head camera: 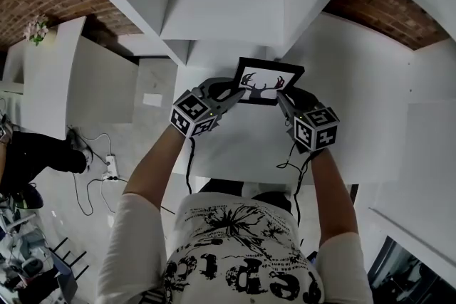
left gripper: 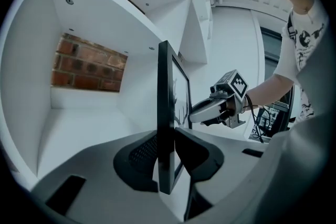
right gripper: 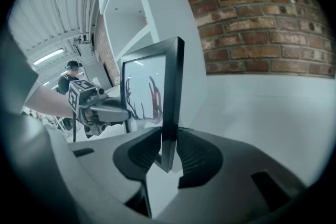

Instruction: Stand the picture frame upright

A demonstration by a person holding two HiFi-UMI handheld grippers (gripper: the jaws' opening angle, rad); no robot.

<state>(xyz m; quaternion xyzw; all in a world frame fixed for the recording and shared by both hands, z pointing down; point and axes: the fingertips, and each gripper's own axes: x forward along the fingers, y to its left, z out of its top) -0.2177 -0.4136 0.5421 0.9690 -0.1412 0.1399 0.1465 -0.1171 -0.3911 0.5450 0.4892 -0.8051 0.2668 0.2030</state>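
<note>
The black rectangular picture frame with an antler print (head camera: 269, 80) is held upright over the white shelf (head camera: 235, 135), left gripper (head camera: 237, 89) and right gripper (head camera: 282, 95) each clamped on 1 side edge; released without a back prop bearing, it would likely topple flat.

Not much to read here, honestly. The only real lettering is on the person's T-shirt (head camera: 246, 253): big chunky black letters under a spiky graphic. From the head view they're upside down and cut off by the bottom edge, so I can't get a word out of them. The cube on the left hand-held gripper (head camera: 235, 90) and the one on the right hand-held gripper (head camera: 283, 97) only carry black-and-white square markers, no letters or digits. The picture frame (head camera: 268, 80) shows an antler drawing with no readable caption. No legible brands, numbers or signs elsewhere.
</note>
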